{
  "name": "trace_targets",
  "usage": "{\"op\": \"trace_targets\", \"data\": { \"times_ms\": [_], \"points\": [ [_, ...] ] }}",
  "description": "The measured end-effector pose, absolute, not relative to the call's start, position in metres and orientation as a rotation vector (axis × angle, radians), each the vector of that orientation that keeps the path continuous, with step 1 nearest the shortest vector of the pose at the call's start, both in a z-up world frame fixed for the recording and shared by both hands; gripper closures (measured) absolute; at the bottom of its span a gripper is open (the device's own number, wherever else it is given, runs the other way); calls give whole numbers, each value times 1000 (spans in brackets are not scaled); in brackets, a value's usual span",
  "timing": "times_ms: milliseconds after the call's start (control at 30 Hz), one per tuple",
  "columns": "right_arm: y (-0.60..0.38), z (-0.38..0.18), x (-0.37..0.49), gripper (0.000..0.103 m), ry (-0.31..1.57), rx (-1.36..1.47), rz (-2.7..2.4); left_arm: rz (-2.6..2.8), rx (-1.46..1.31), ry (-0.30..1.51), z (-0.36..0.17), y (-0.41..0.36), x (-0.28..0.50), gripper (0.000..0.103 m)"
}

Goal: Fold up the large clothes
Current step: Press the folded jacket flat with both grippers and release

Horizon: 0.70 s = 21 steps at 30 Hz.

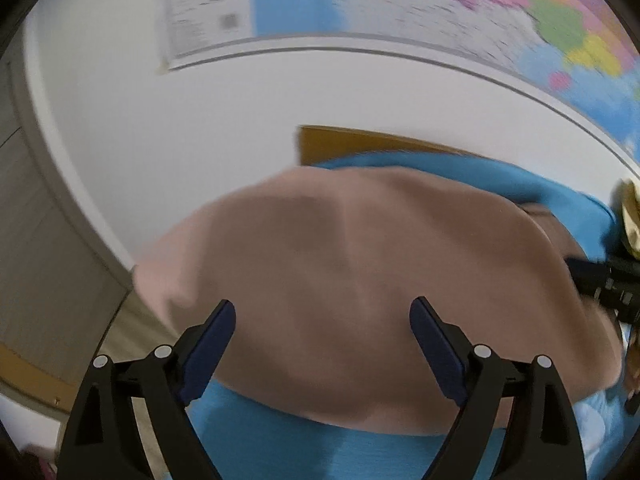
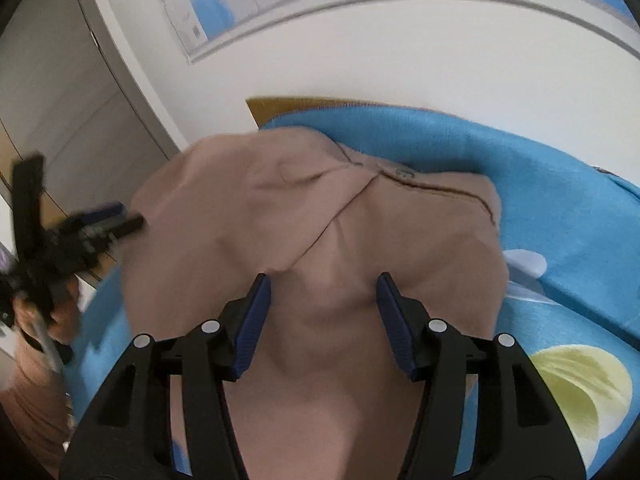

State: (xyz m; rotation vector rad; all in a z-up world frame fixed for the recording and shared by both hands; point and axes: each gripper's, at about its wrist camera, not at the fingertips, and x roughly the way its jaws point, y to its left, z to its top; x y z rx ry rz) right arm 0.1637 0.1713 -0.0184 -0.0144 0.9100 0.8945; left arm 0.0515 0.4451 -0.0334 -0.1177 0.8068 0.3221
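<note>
A large tan garment (image 1: 360, 280) lies spread on a blue bed sheet (image 1: 280, 452). It also shows in the right wrist view (image 2: 320, 220), partly folded with a seam and collar area at the far side. My left gripper (image 1: 322, 308) is open and empty, fingers wide apart above the garment's near edge. My right gripper (image 2: 324, 284) is open and empty above the garment's middle. The right gripper shows at the right edge of the left wrist view (image 1: 616, 280). The left gripper shows blurred at the left of the right wrist view (image 2: 100, 220).
The blue sheet (image 2: 560, 220) carries a yellow print (image 2: 580, 384). A wooden headboard (image 1: 360, 140) stands against a white wall. A coloured map (image 1: 520, 8) hangs above. A grey cabinet (image 1: 40, 240) stands at the left.
</note>
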Motion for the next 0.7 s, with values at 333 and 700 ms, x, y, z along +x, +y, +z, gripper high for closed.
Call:
{"op": "trace_targets", "data": {
  "times_ms": [333, 700],
  "points": [
    [174, -14, 193, 48, 924, 9, 849, 170, -107, 796, -40, 392, 64, 17],
    [171, -20, 189, 52, 911, -15, 796, 212, -110, 815, -53, 380, 60, 17]
  ]
}}
